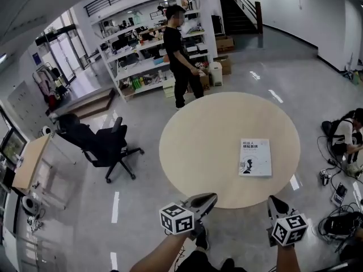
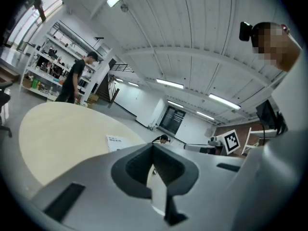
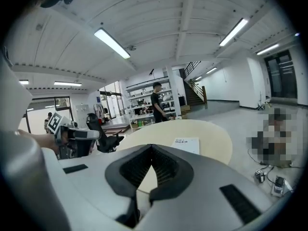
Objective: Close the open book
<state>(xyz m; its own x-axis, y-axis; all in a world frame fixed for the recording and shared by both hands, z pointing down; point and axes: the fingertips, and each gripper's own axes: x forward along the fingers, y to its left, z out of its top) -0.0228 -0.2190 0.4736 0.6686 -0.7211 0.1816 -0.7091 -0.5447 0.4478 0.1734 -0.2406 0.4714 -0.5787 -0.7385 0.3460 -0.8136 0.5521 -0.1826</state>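
Note:
A white book (image 1: 255,157) lies closed, cover up, on the right half of the round beige table (image 1: 193,146). It also shows small and flat in the left gripper view (image 2: 115,141) and in the right gripper view (image 3: 186,145). My left gripper (image 1: 212,197) hovers off the table's near edge, jaws shut and empty (image 2: 153,146). My right gripper (image 1: 272,200) is beside it, just below the book's side of the table, also shut on nothing (image 3: 152,148). Neither gripper touches the book.
A person in black (image 1: 180,55) stands beyond the table by the shelving (image 1: 142,44). A black office chair (image 1: 102,143) stands to the left. Another person (image 1: 346,137) sits on the floor at right among cables and gear (image 1: 340,225).

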